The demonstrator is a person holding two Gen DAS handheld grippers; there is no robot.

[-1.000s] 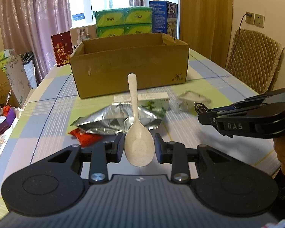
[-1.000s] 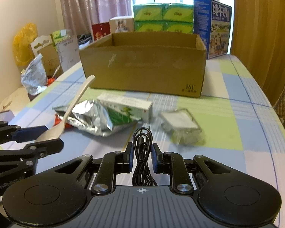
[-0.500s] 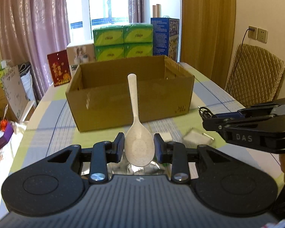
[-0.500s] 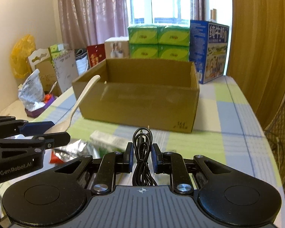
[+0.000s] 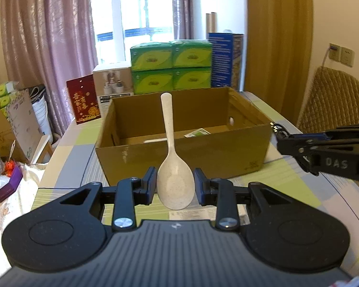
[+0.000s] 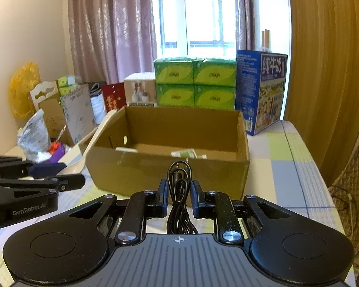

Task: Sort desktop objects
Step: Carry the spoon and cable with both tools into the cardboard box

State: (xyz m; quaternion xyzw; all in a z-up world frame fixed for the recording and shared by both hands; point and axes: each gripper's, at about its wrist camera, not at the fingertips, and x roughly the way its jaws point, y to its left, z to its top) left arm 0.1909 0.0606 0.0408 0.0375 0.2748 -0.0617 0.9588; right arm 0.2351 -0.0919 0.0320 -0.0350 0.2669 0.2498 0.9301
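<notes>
A speckled cream plastic rice spoon (image 5: 175, 186) is clamped by its bowl between the two fingers of the left gripper (image 5: 175, 189), with its handle pointing up toward twelve o'clock in the left wrist view. The spoon is held in the air just short of the near wall of an open brown cardboard box (image 5: 184, 153), which stands on a table covered by a green, blue and white checked cloth (image 5: 282, 181). A coiled black cable (image 6: 178, 198) with a small plug at its top is pinched between the narrowly set fingers of the right gripper (image 6: 178, 199); it too is held just before the box's near wall, as the right wrist view shows. Inside the box, a small green and white packet (image 5: 197, 132) is seen lying on the floor at about one o'clock from the spoon's handle. The right gripper is seen at three o'clock in the left wrist view, and the left gripper at nine o'clock in the right wrist view, so the two are held side by side and apart. Behind the box, at twelve o'clock, four green tissue packs (image 6: 195, 83) are stacked, with a blue milk carton (image 6: 260, 91) at their right. A woven chair back (image 5: 332, 100) is seen at two o'clock in the left wrist view.
</notes>
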